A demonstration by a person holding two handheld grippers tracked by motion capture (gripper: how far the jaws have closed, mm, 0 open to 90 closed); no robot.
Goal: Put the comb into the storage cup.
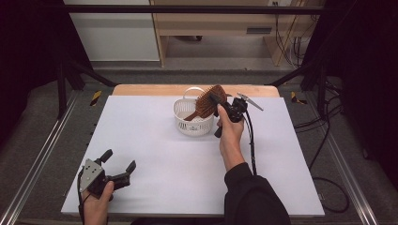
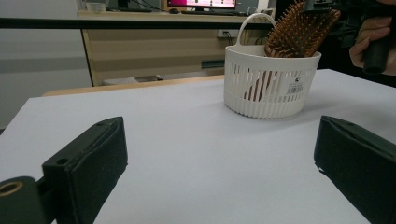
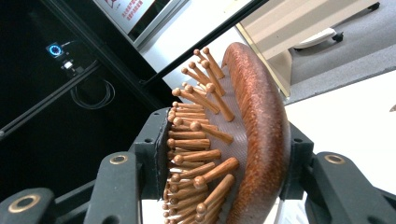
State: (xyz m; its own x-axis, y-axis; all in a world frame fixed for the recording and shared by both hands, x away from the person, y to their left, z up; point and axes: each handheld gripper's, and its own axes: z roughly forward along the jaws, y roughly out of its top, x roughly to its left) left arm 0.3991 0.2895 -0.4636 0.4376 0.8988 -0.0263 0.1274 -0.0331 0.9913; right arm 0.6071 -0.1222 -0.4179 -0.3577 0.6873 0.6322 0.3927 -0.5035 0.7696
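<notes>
A brown wooden hairbrush [image 1: 205, 104] stands slanted in a white slatted basket [image 1: 193, 125] at the table's far middle, handle down inside, bristled head above the rim. My right gripper [image 1: 217, 101] is shut on the brush head [image 3: 243, 135], one jaw against the bristles and the other on the smooth back. The basket [image 2: 271, 84] and brush [image 2: 299, 30] also appear far off in the left gripper view. My left gripper [image 1: 119, 161] rests at the near left corner of the table, jaws wide apart with nothing between them [image 2: 219, 163].
The white table top [image 1: 155, 154] lies between the two grippers. A wooden strip [image 1: 141, 89] runs along its far edge, with a desk and cables beyond. The right gripper's cable [image 1: 251, 145] trails beside the forearm.
</notes>
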